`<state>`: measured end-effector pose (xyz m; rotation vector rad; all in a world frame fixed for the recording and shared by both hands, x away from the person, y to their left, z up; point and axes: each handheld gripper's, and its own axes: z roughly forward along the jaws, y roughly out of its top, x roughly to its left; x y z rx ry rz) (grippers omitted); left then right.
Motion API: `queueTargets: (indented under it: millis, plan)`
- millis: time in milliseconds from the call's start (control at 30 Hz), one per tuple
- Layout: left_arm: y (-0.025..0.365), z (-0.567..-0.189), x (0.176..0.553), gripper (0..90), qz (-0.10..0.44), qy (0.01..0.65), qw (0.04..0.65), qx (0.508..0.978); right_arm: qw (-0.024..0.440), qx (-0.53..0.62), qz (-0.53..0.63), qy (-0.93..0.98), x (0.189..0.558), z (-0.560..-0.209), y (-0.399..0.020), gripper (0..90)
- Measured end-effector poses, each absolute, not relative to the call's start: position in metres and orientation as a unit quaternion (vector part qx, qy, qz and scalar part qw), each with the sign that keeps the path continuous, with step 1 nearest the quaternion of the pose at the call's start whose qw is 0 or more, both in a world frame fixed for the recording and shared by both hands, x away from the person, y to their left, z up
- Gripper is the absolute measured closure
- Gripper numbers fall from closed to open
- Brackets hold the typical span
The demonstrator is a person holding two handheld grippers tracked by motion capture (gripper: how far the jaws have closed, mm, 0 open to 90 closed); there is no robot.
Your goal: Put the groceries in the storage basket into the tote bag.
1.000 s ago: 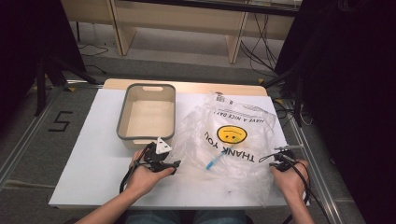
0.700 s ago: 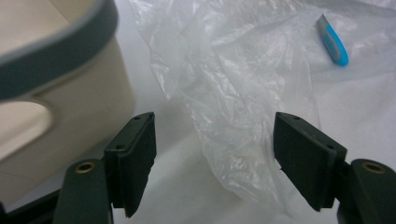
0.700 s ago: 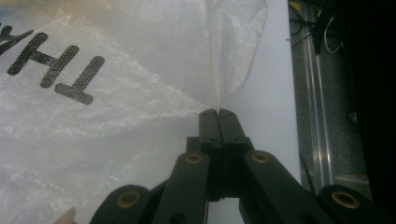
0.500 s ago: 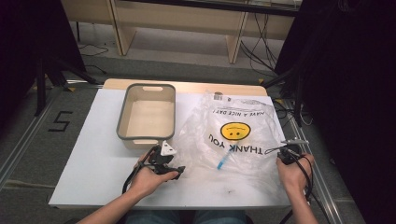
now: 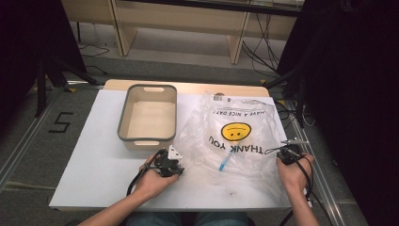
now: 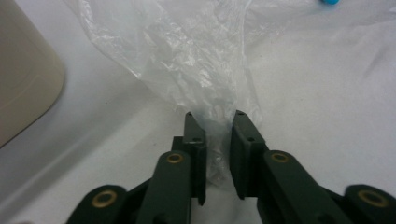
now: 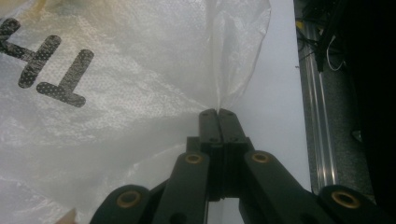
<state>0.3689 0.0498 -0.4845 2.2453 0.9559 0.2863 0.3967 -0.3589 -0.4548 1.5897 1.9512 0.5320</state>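
A clear plastic bag (image 5: 235,136) printed with a yellow smiley and "THANK YOU" lies spread on the white table (image 5: 94,160). A small blue object (image 5: 224,163) lies inside it. My left gripper (image 5: 181,170) is at the bag's near left corner. In the left gripper view its jaws have just been closing, and the left gripper (image 6: 214,114) now pinches a bunched strip of the bag (image 6: 187,60) between them. My right gripper (image 5: 278,151) is at the bag's right edge. In the right gripper view the right gripper (image 7: 218,112) is shut tight on the bag's (image 7: 116,93) film.
A grey-rimmed beige bin (image 5: 123,123) stands empty just left of the bag, close behind my left hand; its wall (image 6: 23,84) shows at the left of the left gripper view. The table's right edge (image 7: 303,116) and a metal floor rail lie right of my right gripper.
The left gripper's jaws have narrowed onto the bag's corner. The bag has shifted and flattened slightly. Both hands stay almost in place.
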Motion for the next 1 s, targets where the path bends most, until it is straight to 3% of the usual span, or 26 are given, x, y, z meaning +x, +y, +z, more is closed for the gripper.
queueTargets:
  millis: [167, 533, 633, 700, 800, 833, 1000]
  plan:
    - [0.045, -0.482, 0.363, 87.9, 0.102, 0.355, 0.329, 0.869, 0.283, 0.591, 0.205, 0.727, 0.399, -0.454, -0.356, 90.0]
    - [0.048, -0.473, 0.342, 86.0, 0.07, 0.324, 0.334, 0.882, 0.274, 0.583, 0.226, 0.73, 0.405, -0.458, -0.353, 90.0]
    - [0.052, -0.474, 0.343, 73.2, 0.078, 0.332, 0.348, 0.873, 0.26, 0.578, 0.23, 0.738, 0.405, -0.459, -0.352, 88.4]
    - [0.053, -0.474, 0.344, 58.0, 0.085, 0.332, 0.35, 0.872, 0.257, 0.576, 0.233, 0.74, 0.405, -0.459, -0.352, 86.0]
    - [0.055, -0.469, 0.343, 37.0, 0.106, 0.344, 0.365, 0.858, 0.269, 0.558, 0.252, 0.744, 0.397, -0.45, -0.352, 72.5]
    - [0.055, -0.469, 0.343, 33.3, 0.106, 0.344, 0.365, 0.858, 0.269, 0.558, 0.252, 0.744, 0.397, -0.45, -0.352, 72.5]
    - [0.059, -0.466, 0.342, 25.8, 0.1, 0.356, 0.386, 0.845, 0.282, 0.517, 0.313, 0.745, 0.38, -0.429, -0.347, 53.2]
